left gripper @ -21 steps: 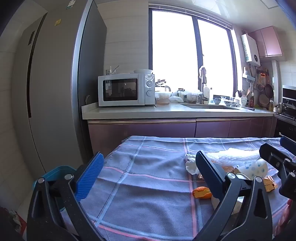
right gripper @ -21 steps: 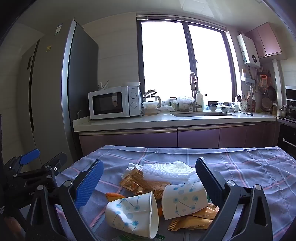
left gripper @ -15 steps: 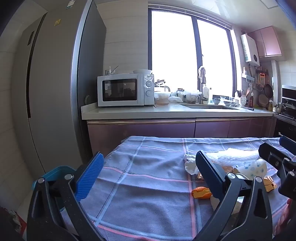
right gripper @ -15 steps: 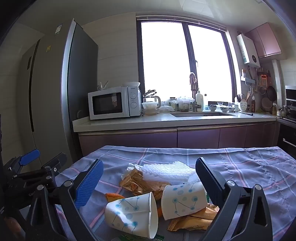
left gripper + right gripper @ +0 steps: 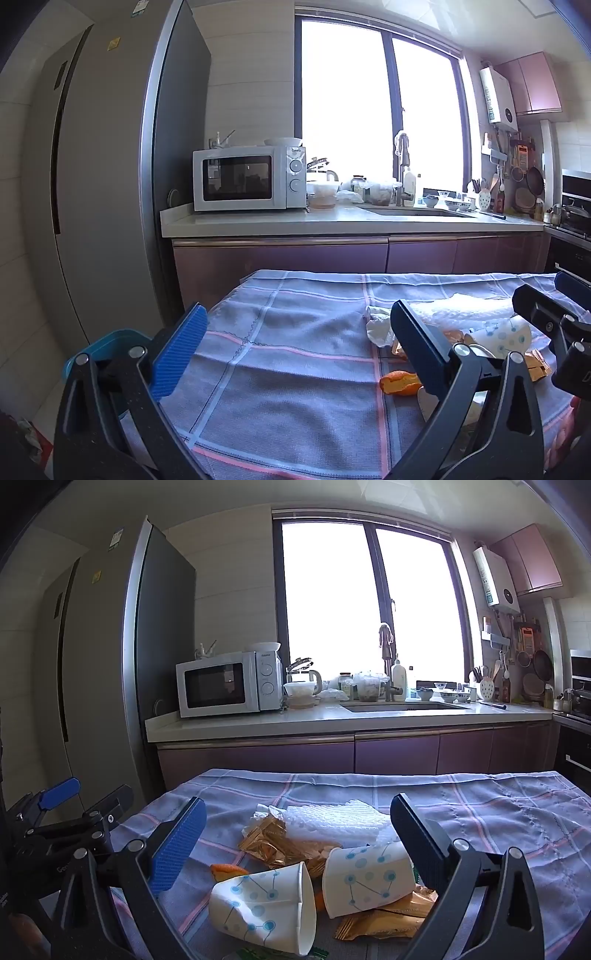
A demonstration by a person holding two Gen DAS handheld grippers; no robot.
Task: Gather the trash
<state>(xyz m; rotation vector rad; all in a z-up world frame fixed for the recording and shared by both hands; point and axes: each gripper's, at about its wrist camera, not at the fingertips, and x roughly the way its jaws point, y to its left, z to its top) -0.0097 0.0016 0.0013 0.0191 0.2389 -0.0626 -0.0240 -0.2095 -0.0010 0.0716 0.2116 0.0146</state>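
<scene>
- While both jaw pairs stand wide, right hand-held gripper (image 5: 295, 834) and left hand-held gripper (image 5: 295, 332) grip nothing.
- Between right fingers, nearest: two paper cups (image 5: 266, 908) on their sides on the bench (image 5: 498, 812).
- Just beyond: gold wrappers (image 5: 273, 842), then white foam netting (image 5: 332, 819).
- Orange peel (image 5: 399, 382) beside left gripper's right finger.
- Far: microwave (image 5: 229, 683).

The right gripper (image 5: 298, 830) hangs over a checked tablecloth (image 5: 498, 812) with its jaws wide apart and nothing between the pads. Below it lies a heap of trash: two dotted paper cups (image 5: 266, 908) (image 5: 369, 880) on their sides, gold foil wrappers (image 5: 273, 843), white foam netting (image 5: 332, 821) and orange peel (image 5: 227, 870). The left gripper (image 5: 74, 805) shows at the left edge, jaws apart. A microwave (image 5: 229, 685) stands on the counter behind.
</scene>
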